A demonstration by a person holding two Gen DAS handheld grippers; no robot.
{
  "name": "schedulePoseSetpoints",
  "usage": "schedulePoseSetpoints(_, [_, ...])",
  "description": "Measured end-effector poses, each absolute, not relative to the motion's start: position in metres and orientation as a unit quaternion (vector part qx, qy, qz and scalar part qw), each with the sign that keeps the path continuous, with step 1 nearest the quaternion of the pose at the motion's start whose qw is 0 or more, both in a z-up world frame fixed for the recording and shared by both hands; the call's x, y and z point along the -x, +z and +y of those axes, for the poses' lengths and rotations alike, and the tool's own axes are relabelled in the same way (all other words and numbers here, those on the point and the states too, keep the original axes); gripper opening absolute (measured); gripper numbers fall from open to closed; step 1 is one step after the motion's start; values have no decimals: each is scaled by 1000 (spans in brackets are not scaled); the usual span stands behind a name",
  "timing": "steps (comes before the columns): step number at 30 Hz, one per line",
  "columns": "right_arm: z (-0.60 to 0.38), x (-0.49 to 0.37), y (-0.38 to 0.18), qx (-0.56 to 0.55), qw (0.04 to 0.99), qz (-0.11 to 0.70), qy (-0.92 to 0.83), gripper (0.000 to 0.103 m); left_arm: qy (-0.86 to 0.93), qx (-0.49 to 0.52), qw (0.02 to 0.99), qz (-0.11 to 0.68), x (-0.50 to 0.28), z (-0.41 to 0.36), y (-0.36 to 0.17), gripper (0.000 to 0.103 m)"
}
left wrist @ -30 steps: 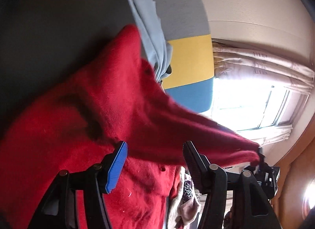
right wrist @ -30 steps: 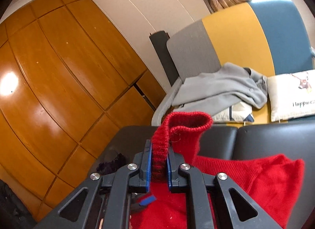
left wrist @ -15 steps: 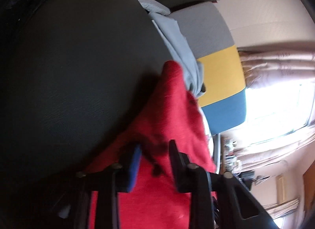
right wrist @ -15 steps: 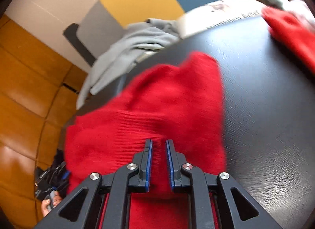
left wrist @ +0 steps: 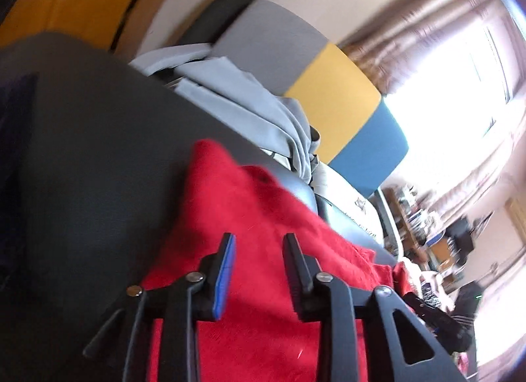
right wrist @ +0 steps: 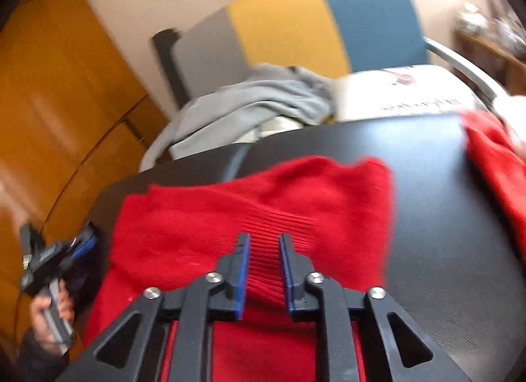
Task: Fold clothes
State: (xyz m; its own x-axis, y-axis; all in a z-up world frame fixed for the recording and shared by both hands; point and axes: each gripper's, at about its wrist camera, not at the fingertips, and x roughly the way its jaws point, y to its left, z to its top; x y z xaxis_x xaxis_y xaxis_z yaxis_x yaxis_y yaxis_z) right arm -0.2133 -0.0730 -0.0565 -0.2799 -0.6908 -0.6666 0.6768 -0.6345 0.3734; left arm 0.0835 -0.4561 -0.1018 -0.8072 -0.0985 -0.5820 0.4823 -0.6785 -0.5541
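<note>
Claws: right (right wrist: 263, 262) parted astride the sweater's (right wrist: 203, 217) cuff, left (left wrist: 258, 262) released; sweater lying part-folded, more folding remaining.

Right hand-held gripper (right wrist: 263, 240): jaws apart, ribbed band of red sweater (right wrist: 250, 211) lying between the blue pads; no clamping visible. Sweater spread flat on black desk (right wrist: 427, 204), folded edge toward far side. Second red piece (right wrist: 493, 158) at right desk edge, apart from the main body. Left hand-held gripper (right wrist: 62, 250) at lower left, held in a hand (right wrist: 49, 313). Behind desk: grey garment (right wrist: 256, 99) heaped on grey-yellow-blue chair (right wrist: 296, 20).
</note>
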Motion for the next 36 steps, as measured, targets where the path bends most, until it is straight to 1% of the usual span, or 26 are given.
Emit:
schedulePoseSetpoints(2, [-99, 201, -58, -414, 446, 23, -793, 32, -884, -288, 179, 323, -63, -448, -105, 36])
schedulePoseSetpoints(4, [-121, 190, -73, -412, 441, 74, -794, 47, -872, -342, 200, 287, -46, -442, -126, 38])
schedulePoseSetpoints(5, [-124, 187, -82, -418, 432, 95, -794, 49, -862, -365, 213, 279, -44, -444, -139, 38])
schedulePoseSetpoints(6, [-125, 185, -97, -431, 423, 109, -789, 51, -851, -390, 222, 274, -47, -446, -155, 38])
schedulePoseSetpoints(7, [-120, 183, -108, -430, 423, 113, -789, 51, -867, -366, 216, 261, -60, -444, -161, 40])
schedulePoseSetpoints(8, [-109, 177, -111, -397, 437, 116, -799, 51, -872, -359, 214, 256, -69, -441, -162, 40])
schedulePoseSetpoints(9, [-103, 172, -113, -386, 444, 126, -799, 51, -874, -358, 212, 252, -77, -439, -163, 40])
schedulePoseSetpoints(13, [-97, 174, -112, -389, 450, 122, -794, 53, -875, -348, 208, 265, -91, -440, -155, 39])
schedulePoseSetpoints(15, [-99, 177, -107, -399, 445, 117, -793, 54, -883, -325, 188, 283, -87, -447, -143, 43])
schedulePoseSetpoints(16, [-100, 179, -104, -405, 440, 113, -794, 57, -887, -311, 185, 287, -84, -453, -134, 46])
schedulePoseSetpoints(19, [-116, 183, -86, -390, 436, 91, -806, 68, -887, -295, 198, 295, -61, -473, -125, 47])
schedulePoseSetpoints(22, [-142, 187, -77, -374, 452, 93, -804, 71, -881, -299, 209, 303, -35, -494, -126, 47])
schedulePoseSetpoints(25, [-162, 200, -88, -381, 451, 113, -799, 72, -876, -315, 225, 288, -26, -497, -133, 49])
schedulePoseSetpoints(26, [-165, 206, -101, -388, 437, 126, -802, 73, -874, -321, 231, 283, -24, -498, -135, 48])
schedulePoseSetpoints(27, [-167, 211, -114, -395, 422, 139, -804, 78, -872, -326, 236, 277, -21, -498, -138, 48])
schedulePoseSetpoints(28, [-163, 212, -120, -387, 429, 133, -805, 82, -870, -332, 242, 272, -18, -499, -140, 48])
schedulePoseSetpoints(30, [-158, 217, -118, -386, 435, 115, -805, 82, -866, -343, 253, 261, -13, -501, -145, 48])
schedulePoseSetpoints(32, [-160, 215, -118, -383, 435, 128, -805, 85, -862, -354, 264, 249, -8, -503, -150, 48])
schedulePoseSetpoints(33, [-162, 214, -117, -384, 439, 131, -802, 89, -860, -359, 270, 244, -5, -503, -152, 49])
schedulePoseSetpoints(34, [-160, 215, -113, -388, 446, 127, -796, 92, -860, -358, 268, 247, -5, -499, -147, 52])
schedulePoseSetpoints(36, [-150, 218, -101, -391, 465, 100, -788, 93, -874, -336, 244, 252, -11, -485, -132, 57])
